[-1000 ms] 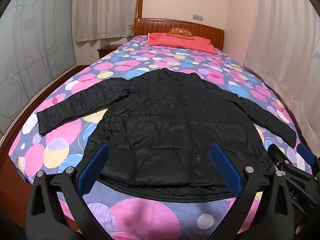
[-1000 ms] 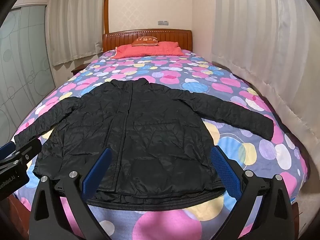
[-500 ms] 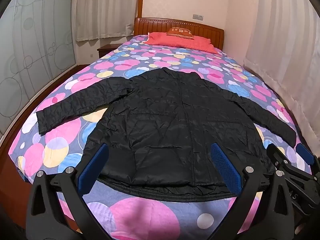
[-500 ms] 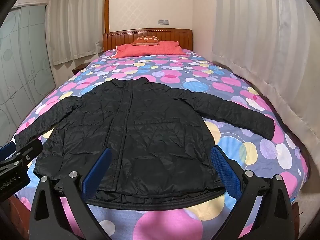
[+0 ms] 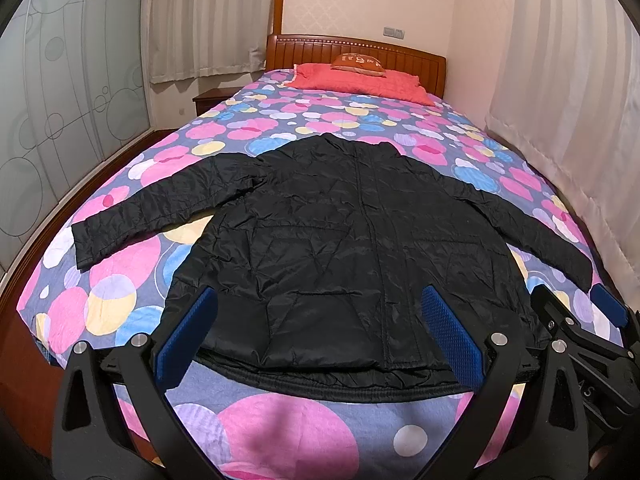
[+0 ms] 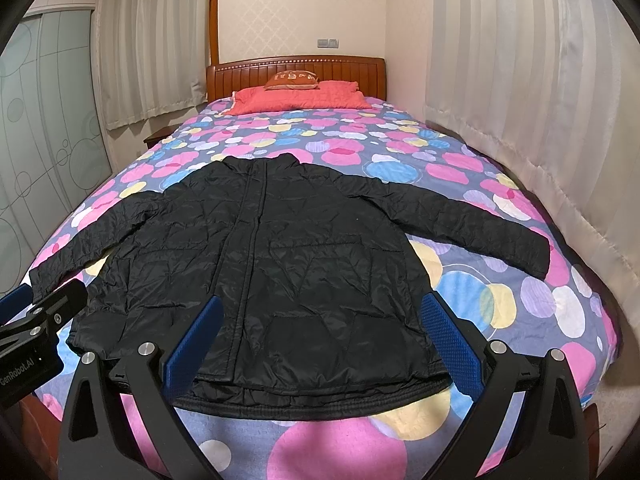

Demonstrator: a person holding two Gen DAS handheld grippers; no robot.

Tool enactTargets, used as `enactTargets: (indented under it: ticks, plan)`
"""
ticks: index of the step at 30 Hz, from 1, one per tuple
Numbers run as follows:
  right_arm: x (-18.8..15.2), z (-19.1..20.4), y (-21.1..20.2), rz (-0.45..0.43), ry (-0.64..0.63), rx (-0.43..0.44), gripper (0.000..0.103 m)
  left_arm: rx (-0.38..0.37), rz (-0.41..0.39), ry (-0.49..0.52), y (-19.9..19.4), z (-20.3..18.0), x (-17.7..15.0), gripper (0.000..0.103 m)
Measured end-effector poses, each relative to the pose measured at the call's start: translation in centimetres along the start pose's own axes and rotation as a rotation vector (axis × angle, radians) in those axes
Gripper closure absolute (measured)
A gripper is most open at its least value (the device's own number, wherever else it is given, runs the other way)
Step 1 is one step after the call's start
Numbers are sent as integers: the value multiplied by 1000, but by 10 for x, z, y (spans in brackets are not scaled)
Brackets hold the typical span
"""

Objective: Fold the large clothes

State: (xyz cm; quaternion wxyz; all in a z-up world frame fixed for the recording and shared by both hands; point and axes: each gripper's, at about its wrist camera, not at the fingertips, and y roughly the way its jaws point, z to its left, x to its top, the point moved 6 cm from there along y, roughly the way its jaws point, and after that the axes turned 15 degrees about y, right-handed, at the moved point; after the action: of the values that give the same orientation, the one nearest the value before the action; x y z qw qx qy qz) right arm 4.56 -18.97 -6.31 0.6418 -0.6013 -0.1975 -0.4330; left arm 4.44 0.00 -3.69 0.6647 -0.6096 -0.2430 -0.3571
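A black quilted jacket (image 5: 340, 240) lies flat and front up on the bed, sleeves spread out to both sides, hem toward me; it also shows in the right wrist view (image 6: 280, 264). My left gripper (image 5: 320, 340) is open and empty, held above the hem near the foot of the bed. My right gripper (image 6: 320, 340) is open and empty, also above the hem. The right gripper shows at the right edge of the left wrist view (image 5: 580, 332), and the left gripper at the left edge of the right wrist view (image 6: 36, 320).
The bed (image 5: 280, 432) has a purple cover with coloured circles. Red pillows (image 5: 360, 80) and a wooden headboard (image 5: 304, 48) are at the far end. Curtains (image 6: 540, 100) hang along the right side. A glass sliding door (image 5: 60, 120) and a nightstand (image 5: 208, 100) stand on the left.
Both grippers have drifted very slightly; the jacket has not moved.
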Motion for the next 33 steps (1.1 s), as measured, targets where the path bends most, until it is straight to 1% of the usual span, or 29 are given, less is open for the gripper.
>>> enactTargets:
  ticks: [33]
  plan:
    - [-2,1,1,3,1,0,5,-1,8,3,2,-1,0,2]
